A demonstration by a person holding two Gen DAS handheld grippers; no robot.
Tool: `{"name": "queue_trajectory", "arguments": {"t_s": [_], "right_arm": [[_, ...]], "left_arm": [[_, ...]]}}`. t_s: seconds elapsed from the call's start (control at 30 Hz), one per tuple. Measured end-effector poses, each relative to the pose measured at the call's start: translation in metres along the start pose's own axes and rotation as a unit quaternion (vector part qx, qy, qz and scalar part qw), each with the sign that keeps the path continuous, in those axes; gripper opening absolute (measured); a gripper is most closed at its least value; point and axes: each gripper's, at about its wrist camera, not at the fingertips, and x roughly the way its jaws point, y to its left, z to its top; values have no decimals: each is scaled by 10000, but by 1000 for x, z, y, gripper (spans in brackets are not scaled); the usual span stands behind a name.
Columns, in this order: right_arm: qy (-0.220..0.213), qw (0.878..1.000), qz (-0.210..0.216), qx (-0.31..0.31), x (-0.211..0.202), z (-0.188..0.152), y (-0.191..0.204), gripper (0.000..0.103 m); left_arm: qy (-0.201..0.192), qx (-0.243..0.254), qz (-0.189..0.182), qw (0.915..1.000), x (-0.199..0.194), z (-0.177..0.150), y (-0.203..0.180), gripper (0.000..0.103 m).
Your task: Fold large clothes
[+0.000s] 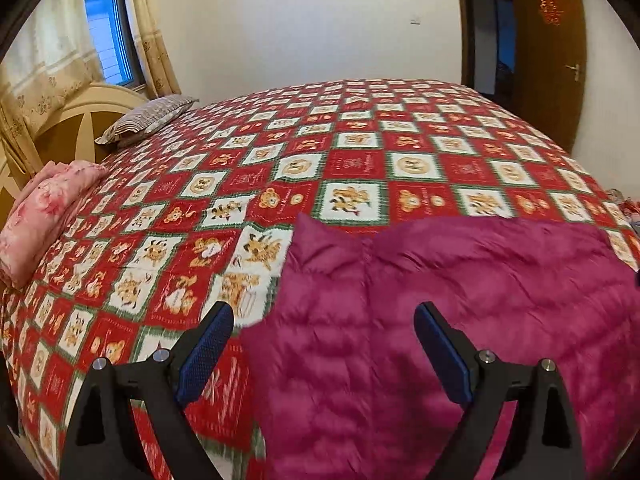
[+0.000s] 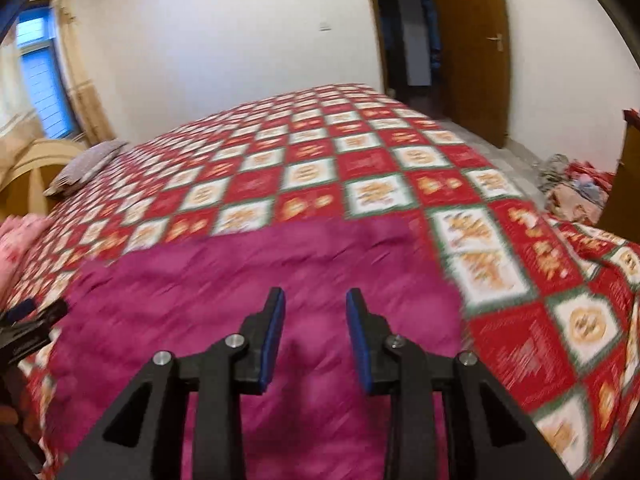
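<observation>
A magenta quilted down jacket [image 1: 460,300] lies flat on the near part of the bed, and it also shows in the right wrist view [image 2: 248,280]. My left gripper [image 1: 324,312] is wide open and empty above the jacket's left edge. My right gripper [image 2: 316,296] is open with a narrower gap and empty above the middle of the jacket. The left gripper's tip [image 2: 36,312] shows at the left edge of the right wrist view. That view is blurred.
The bed has a red and white checked bear-print cover [image 1: 360,152]. A folded pink quilt [image 1: 44,216] and a striped pillow [image 1: 148,120] lie by the headboard. A wooden door [image 1: 548,48] stands behind. Clothes lie piled on the floor [image 2: 576,188] at the right.
</observation>
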Motion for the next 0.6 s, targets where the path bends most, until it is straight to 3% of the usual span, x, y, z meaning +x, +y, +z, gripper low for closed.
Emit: {"name": "queue_trajectory", "arguments": {"t_s": [0.3,0.5,0.6], "right_arm": [[101,9989,379,-272,12,-18,68,34],[475,9982,261,-270,52,-35,86,34],[392,9982,134,-432,57,-45,91,34]], "left_arm": [[108,51,42,9999,-16,-23,-7,92],[207,48,100,9997,-13,-32,-8,92],[230,91,188,9995,-10,-36,-9,92]]}}
